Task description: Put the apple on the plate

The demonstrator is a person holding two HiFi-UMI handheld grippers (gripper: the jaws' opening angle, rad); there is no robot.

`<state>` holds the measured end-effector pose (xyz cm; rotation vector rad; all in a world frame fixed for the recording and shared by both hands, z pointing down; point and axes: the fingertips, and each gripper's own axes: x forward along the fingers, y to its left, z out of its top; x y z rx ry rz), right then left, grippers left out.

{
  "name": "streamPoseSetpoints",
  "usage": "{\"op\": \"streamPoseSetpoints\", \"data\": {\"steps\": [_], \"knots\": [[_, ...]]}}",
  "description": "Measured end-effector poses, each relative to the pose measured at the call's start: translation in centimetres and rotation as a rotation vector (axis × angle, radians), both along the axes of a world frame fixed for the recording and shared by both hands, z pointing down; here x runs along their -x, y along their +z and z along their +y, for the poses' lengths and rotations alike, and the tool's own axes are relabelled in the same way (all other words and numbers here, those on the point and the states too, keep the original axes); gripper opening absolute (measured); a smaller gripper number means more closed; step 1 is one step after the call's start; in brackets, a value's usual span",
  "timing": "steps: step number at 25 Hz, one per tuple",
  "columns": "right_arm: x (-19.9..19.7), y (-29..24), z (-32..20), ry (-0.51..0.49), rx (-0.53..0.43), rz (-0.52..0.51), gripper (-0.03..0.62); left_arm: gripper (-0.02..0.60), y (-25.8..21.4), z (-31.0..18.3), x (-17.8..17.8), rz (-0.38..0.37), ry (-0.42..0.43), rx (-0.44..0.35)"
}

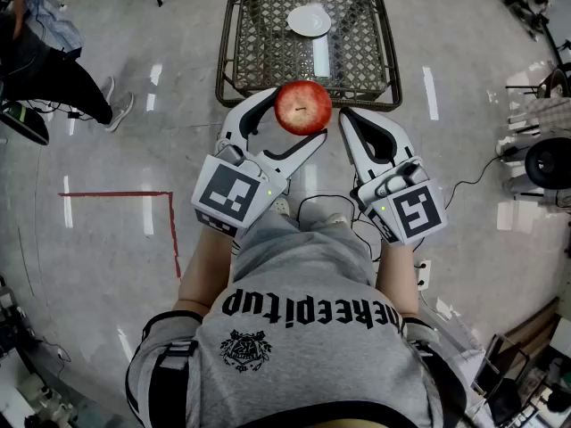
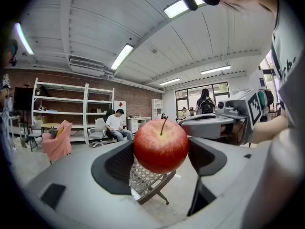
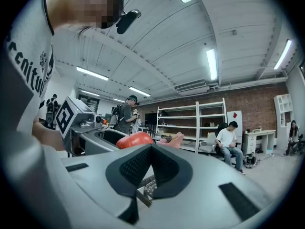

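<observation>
Left gripper (image 2: 161, 152) is pinching the apple (image 1: 303, 106). Its jaws are standing wide, with one dark pad pressing on each side of the fruit. The apple is red with paler yellowish flecks near the top, and its stem is pointing up in the left gripper view. It is hanging in the air, carried by the gripper alone and touching no surface.

Right gripper (image 3: 151, 149) is sitting just beside the apple on the person's right. Its jaws are pressed together at the tips and gripping nothing.

The plate (image 1: 309, 20), white and round, is lying on the far half of the wire-lattice desk (image 1: 259, 56), well apart from the apple. The apple is hovering at the desk's near edge. From the steep head view I cannot tell whether it is over the rim or just short of it, though probably just short.

Both grippers are pointing away from the person toward the desk, marker cubes facing up. A red tape line (image 1: 116, 193) is marking the floor (image 1: 89, 266) on the left.
</observation>
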<state>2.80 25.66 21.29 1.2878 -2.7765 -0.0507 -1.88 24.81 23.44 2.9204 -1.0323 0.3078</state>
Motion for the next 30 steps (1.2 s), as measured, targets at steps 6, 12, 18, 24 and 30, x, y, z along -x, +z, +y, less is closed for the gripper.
{"op": "streamPoseSetpoints", "data": {"steps": [6,12,18,24,30], "knots": [[0.1,0.1,0.3,0.002,-0.006,0.008,0.005,0.397,0.2,0.4,0.0,-0.004,0.007,-0.001],[0.6,0.2,0.1,0.013,-0.009,0.014,0.005,0.397,0.2,-0.1,0.4,0.004,0.02,-0.005],[1.5,0.4,-0.2,0.041,-0.007,0.016,0.005,0.397,0.3,-0.5,1.4,0.005,0.045,-0.004],[3.4,0.6,-0.4,0.087,0.005,-0.02,0.006,0.397,0.8,-1.0,3.5,0.007,0.085,0.01],[3.1,0.9,0.2,0.152,-0.001,0.002,0.008,0.397,0.9,-0.7,3.6,0.035,0.116,0.02]]}}
